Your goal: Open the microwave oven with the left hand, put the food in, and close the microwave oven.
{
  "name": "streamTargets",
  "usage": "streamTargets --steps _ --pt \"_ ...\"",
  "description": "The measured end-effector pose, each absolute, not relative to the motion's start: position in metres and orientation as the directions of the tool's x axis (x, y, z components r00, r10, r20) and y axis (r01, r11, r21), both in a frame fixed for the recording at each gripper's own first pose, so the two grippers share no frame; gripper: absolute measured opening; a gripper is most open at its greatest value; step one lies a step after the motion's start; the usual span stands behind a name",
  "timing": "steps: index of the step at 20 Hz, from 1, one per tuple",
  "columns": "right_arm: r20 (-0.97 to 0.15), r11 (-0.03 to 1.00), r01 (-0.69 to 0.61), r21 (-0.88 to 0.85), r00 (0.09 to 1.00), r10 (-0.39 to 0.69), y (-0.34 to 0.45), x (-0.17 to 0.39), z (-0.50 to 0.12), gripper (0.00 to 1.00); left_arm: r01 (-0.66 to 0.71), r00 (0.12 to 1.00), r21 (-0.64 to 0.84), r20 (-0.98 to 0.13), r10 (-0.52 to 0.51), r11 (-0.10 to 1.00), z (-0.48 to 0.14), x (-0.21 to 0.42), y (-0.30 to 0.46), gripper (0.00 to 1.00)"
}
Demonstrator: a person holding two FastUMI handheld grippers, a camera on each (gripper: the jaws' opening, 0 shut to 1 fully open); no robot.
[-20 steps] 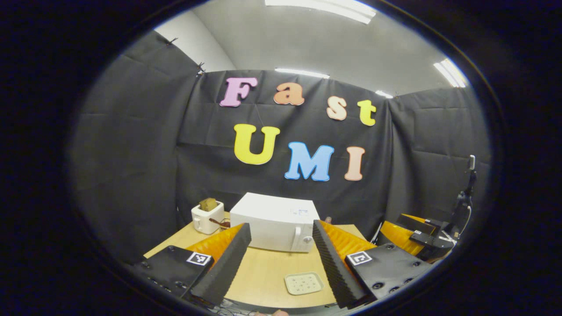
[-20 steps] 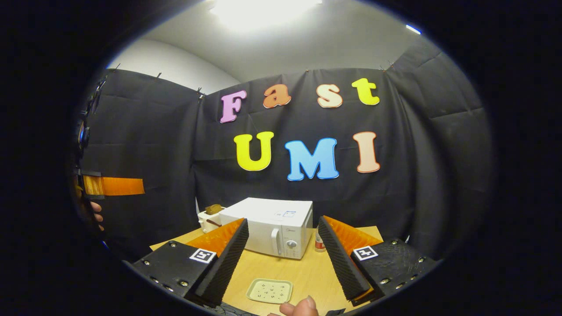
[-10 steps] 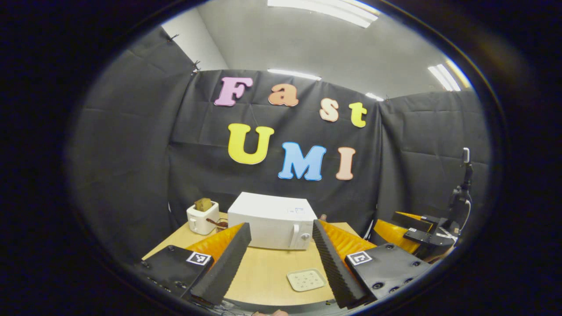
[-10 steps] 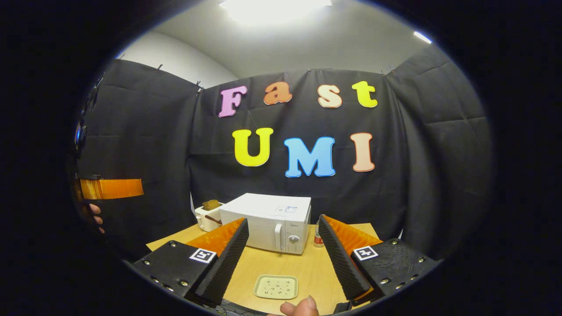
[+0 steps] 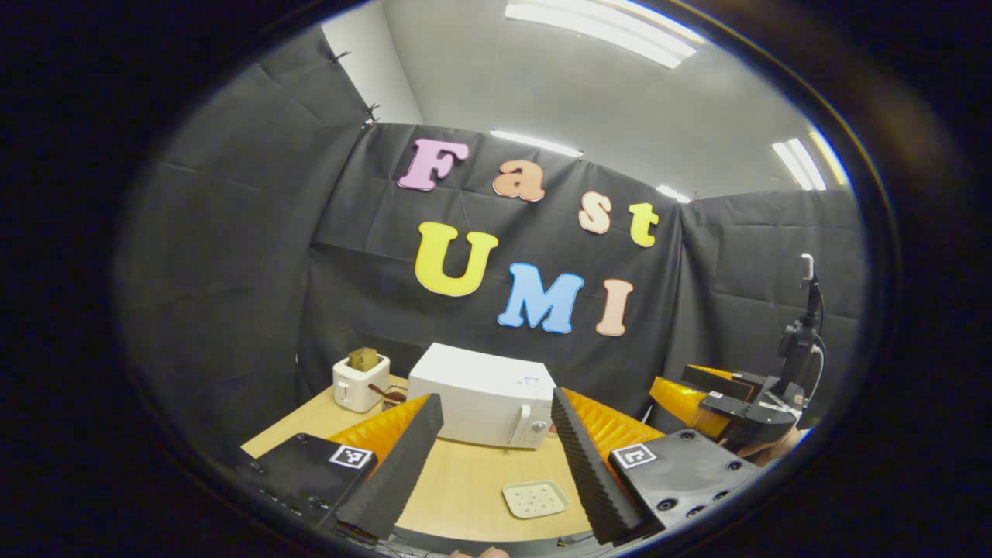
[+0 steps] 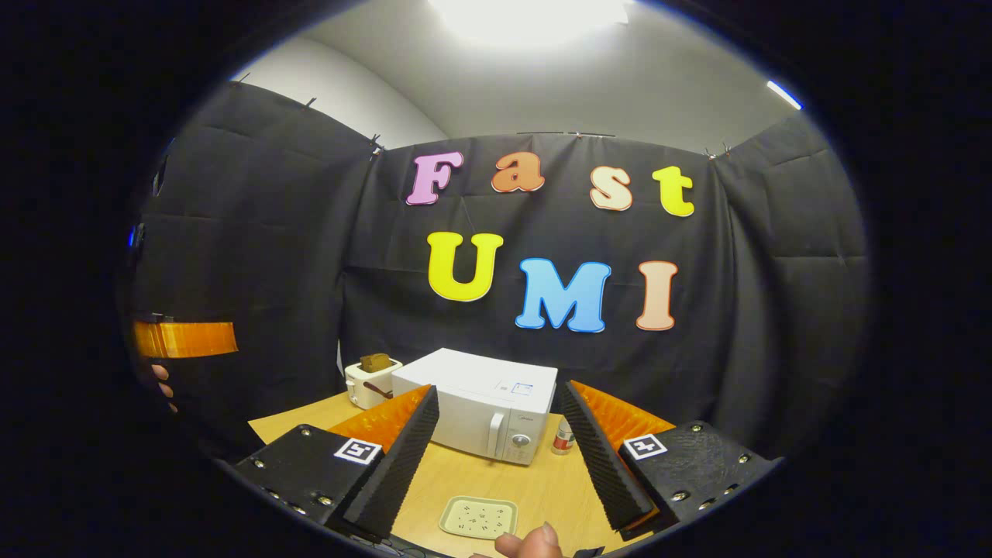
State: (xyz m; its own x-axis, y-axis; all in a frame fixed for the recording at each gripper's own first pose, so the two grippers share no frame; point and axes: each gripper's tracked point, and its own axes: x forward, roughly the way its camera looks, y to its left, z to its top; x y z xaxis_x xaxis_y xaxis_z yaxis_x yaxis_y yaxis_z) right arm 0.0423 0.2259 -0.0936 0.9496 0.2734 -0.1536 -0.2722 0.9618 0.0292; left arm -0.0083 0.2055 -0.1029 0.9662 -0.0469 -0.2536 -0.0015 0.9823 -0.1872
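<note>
A wooden tabletop (image 5: 473, 488) fills the low middle of the left gripper view, set against the black cloth wall. On its far side stands the white microwave oven (image 5: 484, 395), its door shut, with the handle and a round knob at its right end. To the left of it sits a small white toaster (image 5: 360, 384) with a brown slice poking out of the top. Near the front edge lies a pale green tray (image 5: 535, 498), well apart from the microwave oven; whether the dark specks on it are food cannot be told.

The left gripper (image 5: 496, 457) hangs above the near edge of the tabletop, its black ridged fingers (image 5: 399, 465) spread wide and holding nothing. The right gripper (image 6: 504, 453) is likewise spread and empty, framing the microwave oven and tray in the right gripper view. A small bottle (image 6: 563, 436) stands just beside the microwave oven's right end. A fingertip (image 6: 535, 542) shows at the bottom edge.
</note>
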Motion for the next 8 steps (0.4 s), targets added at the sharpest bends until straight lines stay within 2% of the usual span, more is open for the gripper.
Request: streamTargets --steps 1,2,4,5,6,7,8 --pt "-0.153 0.960 -0.280 0.029 0.948 0.281 0.228 0.041 -0.091 0.98 -0.006 0.967 -0.182 -0.251 -0.041 0.983 -0.100 -0.009 0.207 0.96" --pt "-0.147 0.957 -0.290 0.027 0.946 0.290 0.231 0.040 -0.088 0.98 -0.009 0.969 -0.179 -0.246 -0.036 0.984 -0.097 -0.010 0.208 0.93" --pt "-0.144 0.953 -0.304 0.008 0.942 0.302 0.233 0.039 -0.086 0.98 -0.014 0.971 -0.180 -0.237 -0.029 0.984 -0.091 -0.012 0.208 0.93" --pt "-0.145 0.951 -0.310 0.001 0.941 0.307 0.235 0.038 -0.085 0.97 -0.017 0.972 -0.179 -0.234 -0.026 0.984 -0.090 -0.014 0.207 0.96" --pt "-0.142 0.949 -0.317 0.003 0.939 0.314 0.237 0.039 -0.082 0.98 -0.020 0.972 -0.176 -0.234 -0.022 0.984 -0.089 -0.015 0.208 0.93" --pt "-0.135 0.947 -0.320 0.009 0.938 0.319 0.239 0.040 -0.078 0.98 -0.023 0.972 -0.173 -0.233 -0.018 0.985 -0.089 -0.017 0.208 0.96" --pt "-0.131 0.946 -0.324 0.014 0.937 0.323 0.241 0.040 -0.076 0.97 -0.026 0.973 -0.171 -0.229 -0.014 0.985 -0.087 -0.018 0.209 0.93"
